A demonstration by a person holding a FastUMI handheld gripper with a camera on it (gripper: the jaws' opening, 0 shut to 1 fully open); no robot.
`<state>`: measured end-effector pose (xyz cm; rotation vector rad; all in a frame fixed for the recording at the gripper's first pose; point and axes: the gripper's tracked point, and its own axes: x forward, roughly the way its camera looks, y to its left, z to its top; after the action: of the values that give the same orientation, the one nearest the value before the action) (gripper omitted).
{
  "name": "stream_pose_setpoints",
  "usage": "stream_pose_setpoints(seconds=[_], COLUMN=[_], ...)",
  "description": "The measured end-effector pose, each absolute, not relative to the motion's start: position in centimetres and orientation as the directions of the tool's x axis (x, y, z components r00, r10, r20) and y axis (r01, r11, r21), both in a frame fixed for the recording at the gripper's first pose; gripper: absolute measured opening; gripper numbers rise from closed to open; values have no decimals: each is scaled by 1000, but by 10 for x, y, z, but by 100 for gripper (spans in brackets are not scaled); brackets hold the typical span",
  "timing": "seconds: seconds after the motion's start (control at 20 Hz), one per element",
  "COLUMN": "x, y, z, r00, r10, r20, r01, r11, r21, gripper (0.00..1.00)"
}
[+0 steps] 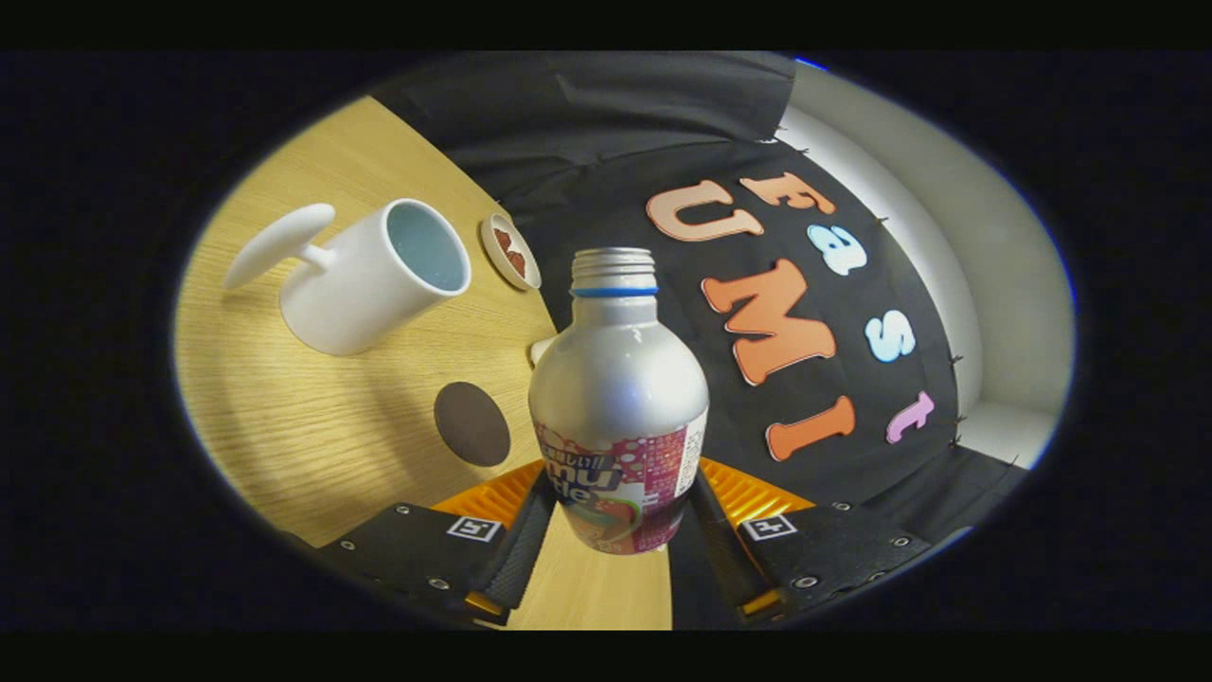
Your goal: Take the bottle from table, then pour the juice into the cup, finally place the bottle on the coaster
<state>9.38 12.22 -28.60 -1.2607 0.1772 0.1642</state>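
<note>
The hand-held gripper [620,530] is clamped on the lower body of the silver metal bottle with a pink label [617,407], cap off, lifted and tilted w/ the view, centre frame. The pour step looks underway: next, bring its mouth over the white ceramic cup [365,279], upper left on the wooden worktop [312,445]; the dark round coaster [472,423] comes after.
</note>
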Motion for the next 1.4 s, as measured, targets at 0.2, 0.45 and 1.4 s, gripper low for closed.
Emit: stream_pose_setpoints(seconds=[0.2,0.45,1.4], x=[95,94,114], y=[133,142,162], z=[-277,-270,-250], r00=[977,982,985], r10=[59,87,147], r20=[-206,-168,-86], r01=[-214,-177,-60], r11=[230,115,-174], r21=[-949,-977,-983], gripper=[77,77,77])
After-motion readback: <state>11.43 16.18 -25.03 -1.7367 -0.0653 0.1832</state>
